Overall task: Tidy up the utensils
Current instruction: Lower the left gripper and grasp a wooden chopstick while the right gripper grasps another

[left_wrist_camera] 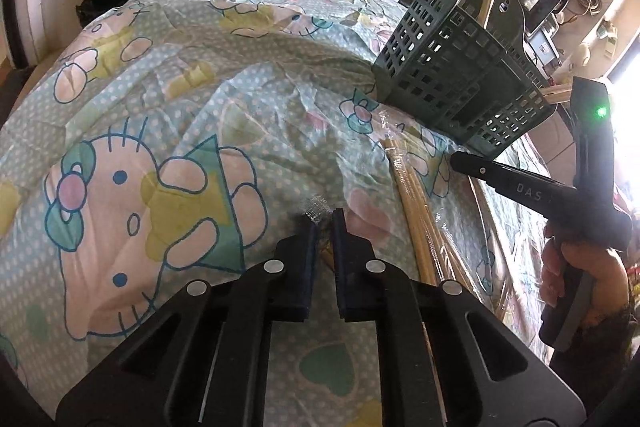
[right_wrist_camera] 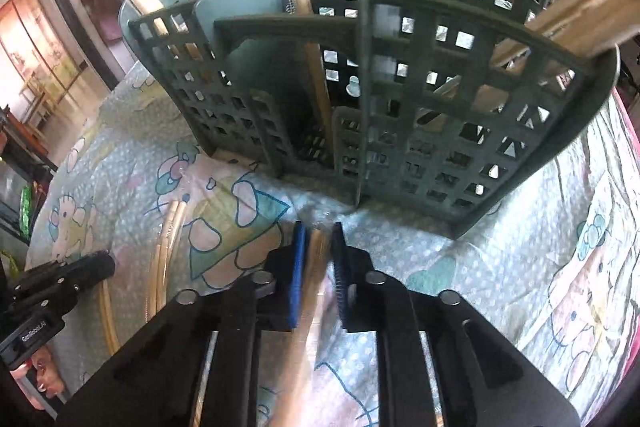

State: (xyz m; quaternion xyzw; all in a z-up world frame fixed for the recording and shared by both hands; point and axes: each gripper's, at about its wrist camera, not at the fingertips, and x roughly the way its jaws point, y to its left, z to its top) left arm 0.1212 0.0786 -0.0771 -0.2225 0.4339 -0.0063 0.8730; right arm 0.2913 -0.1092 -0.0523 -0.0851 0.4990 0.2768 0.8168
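A cartoon-print cloth carries the green slotted caddy, already holding wrapped chopsticks in its compartments. More wrapped chopsticks lie on the cloth just beside the caddy. The right gripper clamps a blurred wrapped stick; tilt it upright over an open slot. The left gripper is nearly closed, apparently empty.

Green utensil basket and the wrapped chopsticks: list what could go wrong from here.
1. The right gripper seems to pinch a thin wrapped chopstick pair in slippery plastic; it could slide out or twist.
2. The green basket stands on a wrinkled, soft tablecloth and already holds long sticks leaning outward; a bump on insertion might tip it.
3. The left gripper sits close to the loose wrapped chopsticks and could nudge them off the edge.
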